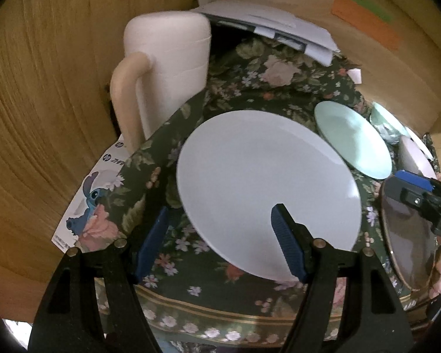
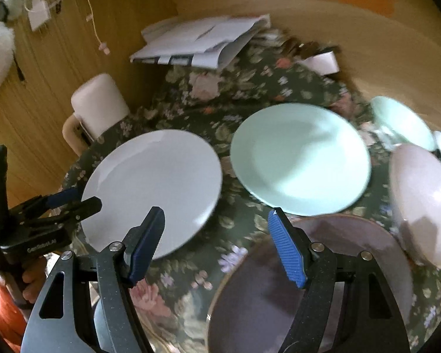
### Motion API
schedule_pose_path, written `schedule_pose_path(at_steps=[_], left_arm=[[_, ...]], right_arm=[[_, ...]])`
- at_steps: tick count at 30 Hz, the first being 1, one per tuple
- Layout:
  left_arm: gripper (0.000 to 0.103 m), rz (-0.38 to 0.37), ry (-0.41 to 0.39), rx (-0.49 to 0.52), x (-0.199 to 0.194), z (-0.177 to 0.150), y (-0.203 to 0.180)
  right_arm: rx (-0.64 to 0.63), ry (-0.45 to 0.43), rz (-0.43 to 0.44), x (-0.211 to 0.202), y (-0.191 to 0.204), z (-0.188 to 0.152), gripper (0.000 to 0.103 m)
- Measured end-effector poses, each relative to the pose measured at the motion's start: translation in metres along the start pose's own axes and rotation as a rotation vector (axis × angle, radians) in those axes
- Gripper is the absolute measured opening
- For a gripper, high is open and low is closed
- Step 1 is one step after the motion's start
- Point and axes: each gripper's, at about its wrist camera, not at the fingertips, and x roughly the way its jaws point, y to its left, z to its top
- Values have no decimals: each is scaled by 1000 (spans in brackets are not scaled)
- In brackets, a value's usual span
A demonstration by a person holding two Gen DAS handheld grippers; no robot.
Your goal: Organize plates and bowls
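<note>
Hovering with jaws spread wide and empty over a floral tablecloth (image 2: 191,267): left gripper (image 1: 220,241) straddling the near-left rim of the white plate (image 1: 264,182), one pad over the plate, the other over bare cloth, no pad visibly pressing on it. Likewise gaping, holding nothing: right gripper (image 2: 217,244), poised above the cloth gap between that white plate (image 2: 153,188) and the dark gold-rimmed plate (image 2: 308,282), which lies close under its right pad. Judging by that, left hand nearer the white plate, right hand nearer the dark one; round plates, so no long axis to line up with, only a rim to catch.

Farther out, just beyond the right gripper's tips: mint-green plate (image 2: 300,158), flat and empty. Off to the right, a pale pink bowl (image 2: 426,206) and, behind it, a mint bowl (image 2: 402,123); contents of neither clear, blurred at the edge. Nothing stacked yet, apparently. Beyond the white plate, a white mug (image 1: 167,67) off the cloth's edge, then papers (image 2: 203,41) against the wooden wall.
</note>
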Motion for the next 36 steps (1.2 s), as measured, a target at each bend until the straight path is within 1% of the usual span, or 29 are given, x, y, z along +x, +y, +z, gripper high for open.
schedule_pose_path(at_steps=[3, 6, 10, 14, 19, 20, 24, 30, 36], left_arm=[[72, 6, 6, -2, 3, 4, 6], [70, 3, 11, -2, 7, 8, 10], [62, -7, 32, -5, 14, 13, 15], [54, -28, 53, -10, 21, 16, 19], [44, -43, 52, -6, 23, 19, 19], [44, -47, 52, -3, 23, 20, 19], [41, -61, 53, 4, 25, 21, 19], [41, -86, 59, 16, 27, 21, 16], [41, -74, 44, 33, 27, 21, 13]], right_arm=[[-1, 39, 9, 17, 3, 5, 70], [-2, 65, 9, 30, 6, 10, 61], [16, 110, 31, 46, 6, 14, 50], [43, 142, 44, 58, 4, 17, 41], [48, 162, 38, 66, 3, 18, 36], [48, 164, 37, 68, 3, 18, 34], [59, 181, 42, 76, 3, 21, 31], [65, 191, 42, 77, 3, 20, 30], [34, 187, 22, 83, 9, 23, 31]])
